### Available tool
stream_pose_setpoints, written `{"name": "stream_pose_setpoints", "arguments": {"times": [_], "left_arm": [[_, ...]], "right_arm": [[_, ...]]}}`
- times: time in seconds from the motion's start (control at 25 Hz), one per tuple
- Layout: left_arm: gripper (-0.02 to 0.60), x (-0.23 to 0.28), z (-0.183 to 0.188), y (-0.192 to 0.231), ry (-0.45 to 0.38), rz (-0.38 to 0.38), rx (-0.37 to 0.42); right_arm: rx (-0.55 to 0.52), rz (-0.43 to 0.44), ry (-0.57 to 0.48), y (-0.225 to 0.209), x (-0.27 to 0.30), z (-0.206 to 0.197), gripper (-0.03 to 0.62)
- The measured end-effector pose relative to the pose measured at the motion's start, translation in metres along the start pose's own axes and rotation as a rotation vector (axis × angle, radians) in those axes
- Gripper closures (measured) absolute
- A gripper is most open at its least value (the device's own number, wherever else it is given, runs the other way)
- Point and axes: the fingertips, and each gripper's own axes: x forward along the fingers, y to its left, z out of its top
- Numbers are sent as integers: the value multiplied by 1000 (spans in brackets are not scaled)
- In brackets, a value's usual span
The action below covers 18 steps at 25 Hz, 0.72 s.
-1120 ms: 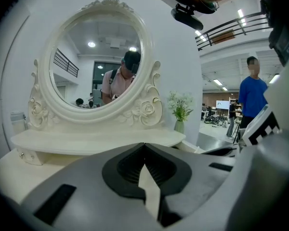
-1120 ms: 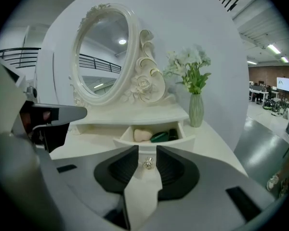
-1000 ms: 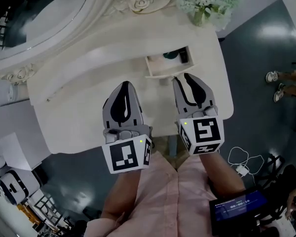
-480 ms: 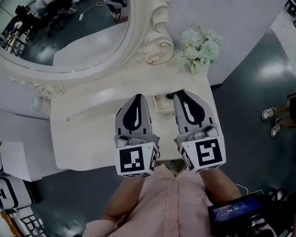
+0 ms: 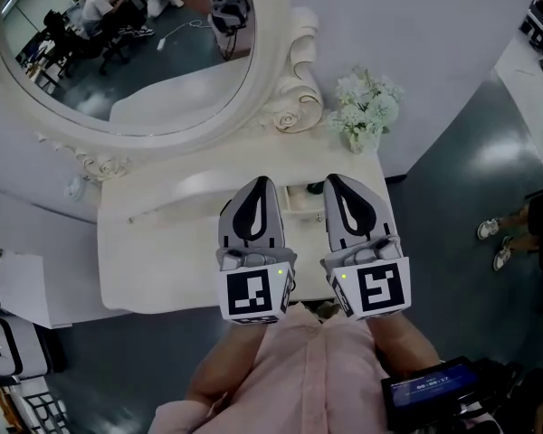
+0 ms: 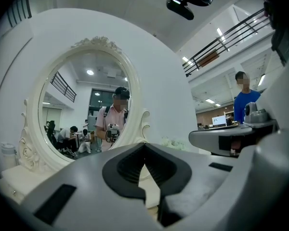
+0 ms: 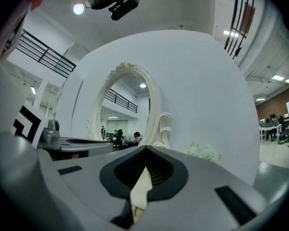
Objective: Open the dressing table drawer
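Observation:
The white dressing table [image 5: 163,260] stands below an oval mirror [image 5: 127,52]. Its small drawer [image 5: 299,199] is pulled out at the top's right part, with a dark item [image 5: 316,188] inside; the grippers hide most of it. My left gripper [image 5: 258,182] and right gripper [image 5: 336,180] hover side by side above the table, pointing level at the mirror wall. In the left gripper view the left gripper [image 6: 144,146] has its tips together with nothing between them. The right gripper [image 7: 145,149] is likewise shut and holds nothing.
A vase of pale flowers [image 5: 365,108] stands at the table's back right corner. The mirror's carved frame [image 5: 299,70] rises behind the drawer. A person's feet [image 5: 496,242] are on the dark floor at right. White equipment [image 5: 9,342] sits at lower left, a screen [image 5: 430,385] at bottom right.
Both grippers have risen from the open drawer and now hover higher above the table. The head view has tilted up, so more of the mirror shows.

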Motion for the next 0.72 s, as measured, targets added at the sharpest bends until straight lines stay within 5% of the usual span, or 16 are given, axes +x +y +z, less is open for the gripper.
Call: {"name": "stream_pose_setpoints", "arguments": {"times": [0.72], "left_arm": [[560,-2,-5,-8,9,-10,12]], "right_arm": [[0,12,-11,0,-3,-1,576]]}}
